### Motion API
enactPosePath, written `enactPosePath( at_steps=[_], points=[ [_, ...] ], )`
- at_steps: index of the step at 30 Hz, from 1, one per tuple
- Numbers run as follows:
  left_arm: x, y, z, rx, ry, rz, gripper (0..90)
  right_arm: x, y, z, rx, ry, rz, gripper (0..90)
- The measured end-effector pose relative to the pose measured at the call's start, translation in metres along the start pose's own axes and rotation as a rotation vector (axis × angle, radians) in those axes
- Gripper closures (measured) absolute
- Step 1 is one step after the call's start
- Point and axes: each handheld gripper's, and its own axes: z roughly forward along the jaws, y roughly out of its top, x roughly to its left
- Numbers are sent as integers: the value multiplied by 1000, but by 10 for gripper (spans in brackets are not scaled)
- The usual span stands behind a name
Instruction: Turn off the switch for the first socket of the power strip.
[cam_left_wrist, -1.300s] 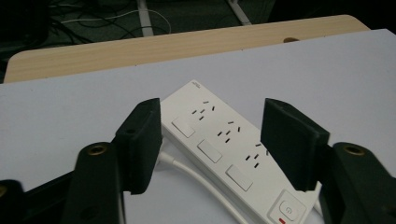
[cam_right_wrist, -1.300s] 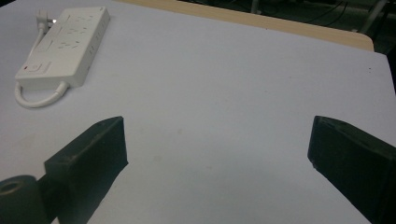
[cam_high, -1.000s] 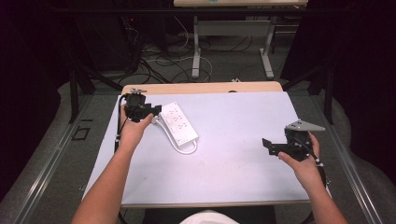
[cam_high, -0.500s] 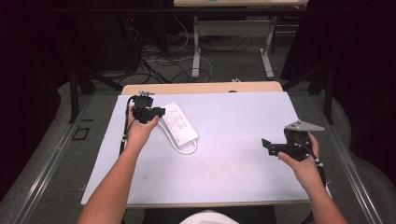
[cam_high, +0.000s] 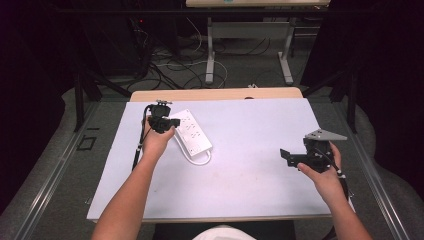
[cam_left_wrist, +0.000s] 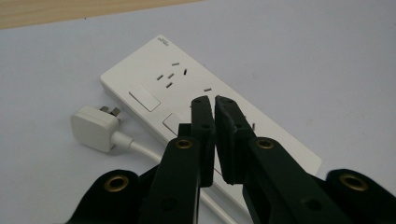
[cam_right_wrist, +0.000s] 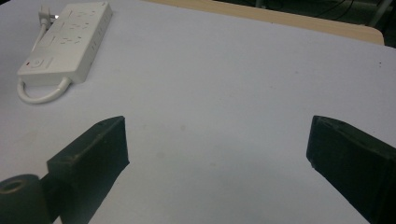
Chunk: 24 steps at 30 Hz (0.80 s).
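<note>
A white power strip (cam_high: 192, 132) lies at the back left of the white table top (cam_high: 250, 130), its cord looped at the near end. My left gripper (cam_high: 172, 122) hovers over the strip's left edge. In the left gripper view its jaws (cam_left_wrist: 210, 100) have just been closing and stand almost together with nothing between them, above the strip's (cam_left_wrist: 154, 79) sockets and switches. The strip's white plug (cam_left_wrist: 93, 128) rests on the table beside it. My right gripper (cam_high: 286, 156) is held at the right side of the table, jaws wide apart (cam_right_wrist: 217, 140) and empty, pointing toward the strip (cam_right_wrist: 70, 39).
A strip of wooden table edge (cam_high: 215, 94) shows behind the white top. Past the table stand a desk frame (cam_high: 247, 45) and loose cables on the floor (cam_high: 175, 70). Each gripper trails a black cable.
My left gripper has drifted a little right toward the power strip and its jaws have come together. The right gripper has stayed where it was.
</note>
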Motion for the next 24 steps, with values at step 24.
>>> enactPosePath(
  at_steps=[24],
  points=[
    [-2,-9,34,100,4,-6,899,0,-1,2,3,10,6,55]
  ],
)
